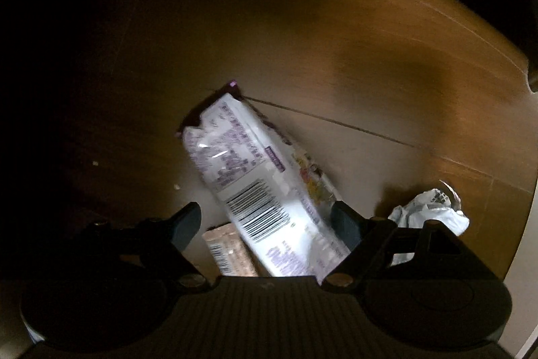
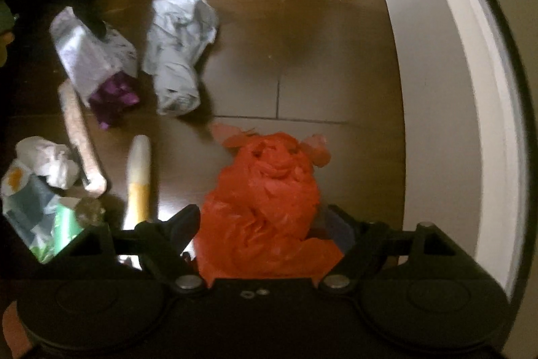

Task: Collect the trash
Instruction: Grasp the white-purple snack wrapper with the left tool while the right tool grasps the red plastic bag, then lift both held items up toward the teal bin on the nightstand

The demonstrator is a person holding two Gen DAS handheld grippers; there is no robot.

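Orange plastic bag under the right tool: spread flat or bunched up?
Bunched up. The orange plastic bag sits as a crumpled mound on the brown floor, folds gathered towards its top.

Orange bag [image 2: 265, 201] — white-and-purple barcoded packet [image 1: 255, 187] — on brown wood-grain floor [image 1: 336, 56].

Home, wood floor [image 2: 302, 56], white baseboard [image 2: 470, 90]

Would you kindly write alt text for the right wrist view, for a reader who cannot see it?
Seen from above, the open right hand-held gripper straddles a crumpled orange plastic bag on a brown floor. To the left lie a crumpled white bag, a white and purple wrapper and a white and yellow tube.
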